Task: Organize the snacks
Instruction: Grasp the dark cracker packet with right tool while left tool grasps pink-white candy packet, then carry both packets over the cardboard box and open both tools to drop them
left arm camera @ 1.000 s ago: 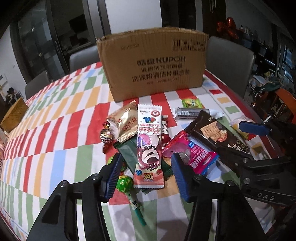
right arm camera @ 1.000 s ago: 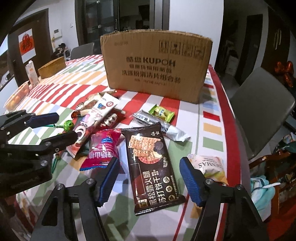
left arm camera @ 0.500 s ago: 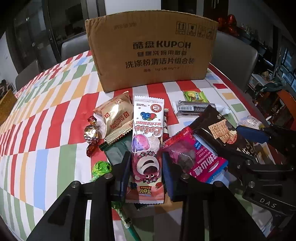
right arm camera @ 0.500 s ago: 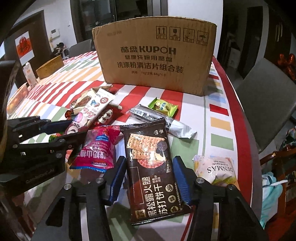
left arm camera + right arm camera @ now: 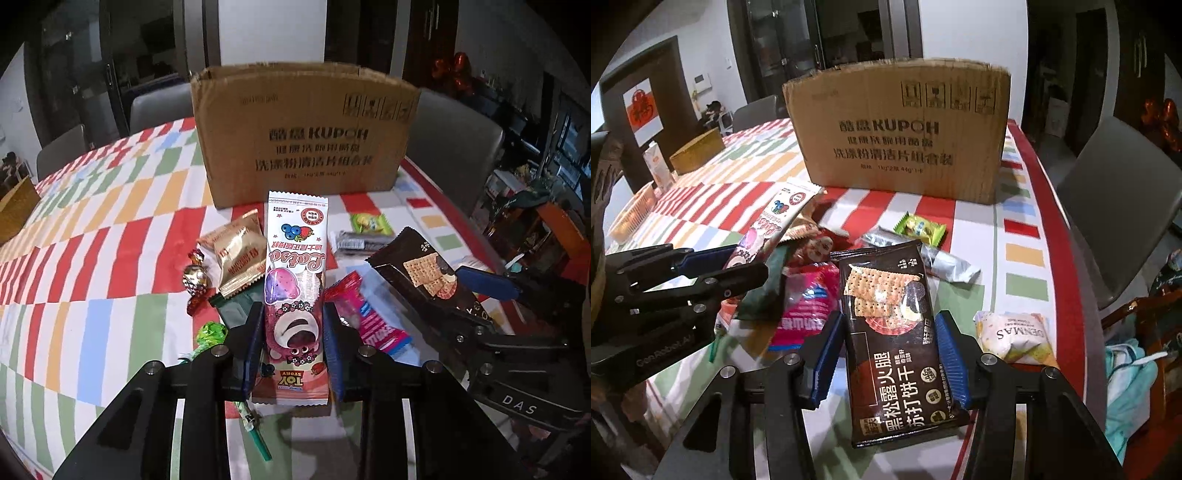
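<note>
A tall pink-and-white Lotso snack pack [image 5: 295,254] stands up off the pile, and my left gripper [image 5: 293,332] is shut on its lower half, pads pressed to both edges. My right gripper [image 5: 890,354] is shut on a black cracker pack [image 5: 886,295], which tilts up from the striped tablecloth. In the left wrist view the right gripper [image 5: 454,291] shows at the right with the black pack [image 5: 417,266]. In the right wrist view the left gripper [image 5: 731,266] shows at the left. An open cardboard box [image 5: 306,136] stands behind the pile.
Loose snacks lie around: a gold packet [image 5: 240,258], a foil candy [image 5: 195,277], a green lollipop [image 5: 212,332], a pink-red packet [image 5: 369,321], a green candy [image 5: 919,229], a silver bar [image 5: 945,264], a white DENMAS bag [image 5: 1015,336]. A grey chair [image 5: 1126,206] stands past the table's right edge.
Both grippers went from open around their packs to shut on them. The pink pack and the black pack now stand raised off the pile.
</note>
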The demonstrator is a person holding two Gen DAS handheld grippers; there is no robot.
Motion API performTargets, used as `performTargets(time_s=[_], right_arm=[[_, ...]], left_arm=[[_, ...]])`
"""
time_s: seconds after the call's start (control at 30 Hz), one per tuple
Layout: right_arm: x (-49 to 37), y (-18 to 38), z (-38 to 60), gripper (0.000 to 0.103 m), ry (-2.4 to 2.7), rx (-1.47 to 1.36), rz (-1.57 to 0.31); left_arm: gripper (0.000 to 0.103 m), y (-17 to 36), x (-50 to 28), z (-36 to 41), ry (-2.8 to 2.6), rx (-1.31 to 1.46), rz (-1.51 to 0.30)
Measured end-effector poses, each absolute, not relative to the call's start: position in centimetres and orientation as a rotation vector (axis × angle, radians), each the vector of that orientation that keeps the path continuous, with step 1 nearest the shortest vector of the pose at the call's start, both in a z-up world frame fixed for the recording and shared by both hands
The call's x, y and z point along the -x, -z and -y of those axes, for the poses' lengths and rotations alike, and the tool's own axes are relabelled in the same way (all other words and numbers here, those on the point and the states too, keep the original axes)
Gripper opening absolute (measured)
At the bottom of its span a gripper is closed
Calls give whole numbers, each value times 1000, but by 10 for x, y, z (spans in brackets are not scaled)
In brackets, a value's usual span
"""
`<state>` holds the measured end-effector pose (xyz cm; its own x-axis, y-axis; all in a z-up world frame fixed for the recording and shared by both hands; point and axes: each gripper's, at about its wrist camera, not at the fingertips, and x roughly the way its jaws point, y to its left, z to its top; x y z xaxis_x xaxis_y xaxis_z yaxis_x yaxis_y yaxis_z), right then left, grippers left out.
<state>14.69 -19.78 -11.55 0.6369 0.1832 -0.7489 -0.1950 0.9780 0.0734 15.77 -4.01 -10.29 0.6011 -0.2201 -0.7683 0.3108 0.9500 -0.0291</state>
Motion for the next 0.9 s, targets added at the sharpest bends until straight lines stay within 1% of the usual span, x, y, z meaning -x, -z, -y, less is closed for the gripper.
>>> performTargets(time_s=[0.37, 0.67, 0.9], right_arm=[[-145, 70, 193, 52, -228, 22, -723], [-164, 25, 191, 52, -216, 19, -604], [-191, -10, 192, 52, -218, 22, -542]], left_arm=[[31, 68, -156, 33, 293, -95, -779], [31, 30, -171, 31, 281, -108, -681], [31, -5, -197, 35, 289, -137, -601]])
